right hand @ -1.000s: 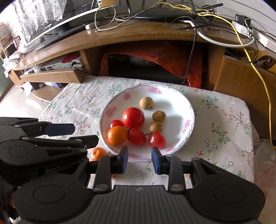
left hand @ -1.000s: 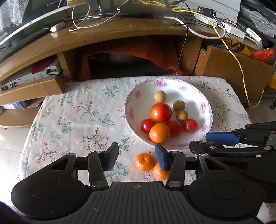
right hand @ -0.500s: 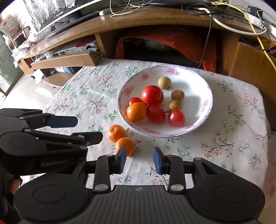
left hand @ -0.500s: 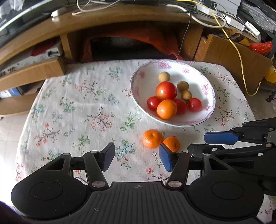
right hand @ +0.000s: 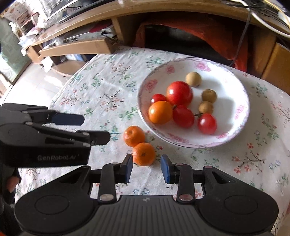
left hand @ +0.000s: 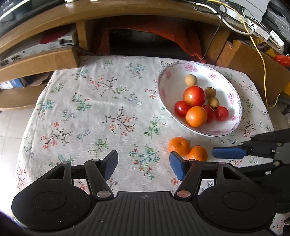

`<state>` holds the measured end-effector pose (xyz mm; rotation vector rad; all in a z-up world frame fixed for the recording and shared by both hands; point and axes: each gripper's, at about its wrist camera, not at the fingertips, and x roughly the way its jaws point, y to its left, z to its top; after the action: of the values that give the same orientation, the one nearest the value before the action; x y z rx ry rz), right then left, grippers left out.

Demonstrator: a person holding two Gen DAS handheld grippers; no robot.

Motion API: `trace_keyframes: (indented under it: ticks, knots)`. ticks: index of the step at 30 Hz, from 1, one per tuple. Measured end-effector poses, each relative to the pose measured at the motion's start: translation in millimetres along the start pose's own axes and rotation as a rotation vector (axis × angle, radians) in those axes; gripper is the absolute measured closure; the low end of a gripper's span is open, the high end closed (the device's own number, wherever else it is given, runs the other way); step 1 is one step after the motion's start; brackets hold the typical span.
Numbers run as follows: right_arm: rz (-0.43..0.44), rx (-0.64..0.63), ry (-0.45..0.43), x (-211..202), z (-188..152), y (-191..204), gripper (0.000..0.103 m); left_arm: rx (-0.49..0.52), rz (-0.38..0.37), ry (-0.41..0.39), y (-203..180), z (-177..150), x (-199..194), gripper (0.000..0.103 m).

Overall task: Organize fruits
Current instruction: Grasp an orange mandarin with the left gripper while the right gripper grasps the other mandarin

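Hovering parted, the right tool [right hand: 146,168] frames the nearer tangerine [right hand: 144,154] (untouched); the left tool [left hand: 143,164] gapes wide.

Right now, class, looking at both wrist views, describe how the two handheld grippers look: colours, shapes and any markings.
Both the left gripper and the right gripper are matte black plastic. Each has a ribbed central plate, two round discs at the sides, silver pivot pins, and angular linkage arms ending in flat blue fingertip pads. The left gripper's side carries grey "GenRobot.AI" lettering. No cables or sleeves are clearly visible.

Floral tablecloth [left hand: 108,112], wooden TV stand [left hand: 126,10], yellow cable [left hand: 263,59]
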<state>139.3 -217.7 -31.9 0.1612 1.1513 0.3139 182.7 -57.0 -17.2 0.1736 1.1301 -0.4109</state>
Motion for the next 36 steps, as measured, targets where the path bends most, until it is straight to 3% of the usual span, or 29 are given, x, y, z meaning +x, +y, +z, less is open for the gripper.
trace_keyframes:
  ticks: [11,24,36]
  knots:
    - [-0.063,-0.125,0.1,32.3,16.3,9.8,0.068,-0.006,-0.003,0.021,6.5,0.1,6.8,0.032]
    - [-0.096,-0.133,0.121,5.9,-1.2,-8.4,0.07,0.076,-0.073,0.072,-38.5,12.0,31.6,0.033]
    - [-0.117,-0.07,0.132,-1.7,-12.5,-37.7,0.07,0.091,-0.054,0.082,-57.0,23.7,54.2,0.049]
